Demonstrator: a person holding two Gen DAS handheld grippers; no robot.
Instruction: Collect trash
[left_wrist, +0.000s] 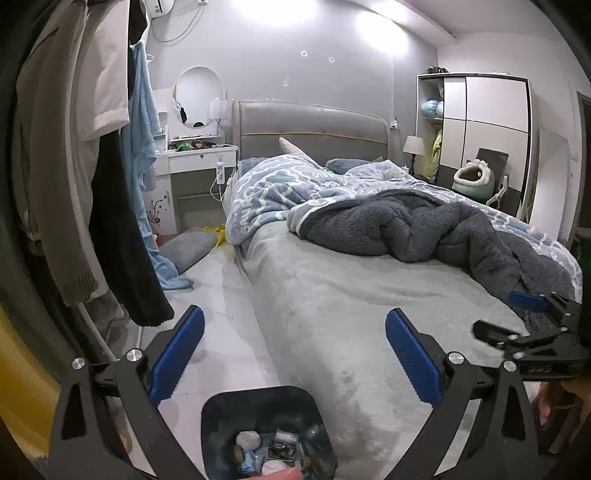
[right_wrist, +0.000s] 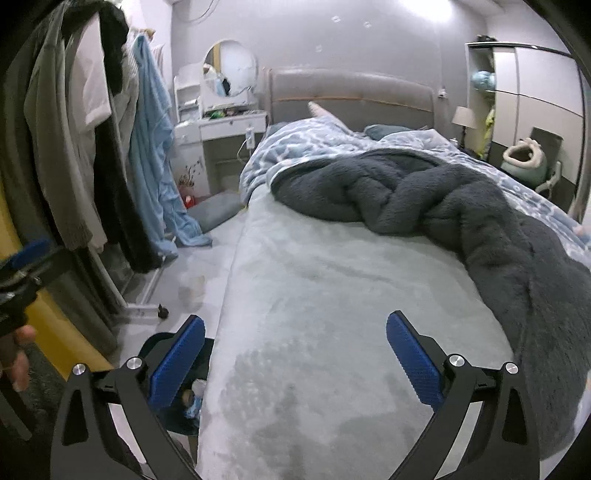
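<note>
Right claw (right_wrist: 295, 354): jaws spread as wide as they go, nothing between the pads, poised over the near end of the bed (right_wrist: 295, 295).

Left claw (left_wrist: 294, 354): likewise wide open and empty, hanging above the bin (left_wrist: 267, 435) with the bed's near corner just beyond it.

Bin: dark, square-mouthed, on the floor hard against the bed's near corner. Contents, as far as can be made out: a crumpled white wad, a dark wrapper or packet, a couple of brownish lumps, some pale blue scrap. Roughly part full; the exact items are too small to name.

Step in hand, by my reading: a drop into the bin looks finished, both claws free, and the search for the next piece is on.

Trash left to gather: none plain on the bed's bare sheet. Possible candidates are a yellow scrap (left_wrist: 220, 232) on the floor at the bed's far left side, by the cushion (left_wrist: 190, 247), and clutter on the white bench (left_wrist: 201, 155) left of the headboard; whether either is rubbish I cannot say.

Next move calls for: carrying a claw along the bed's left side toward the headboard, keeping clear of the hanging clothes (left_wrist: 110, 184), and closing on one small item.
</note>
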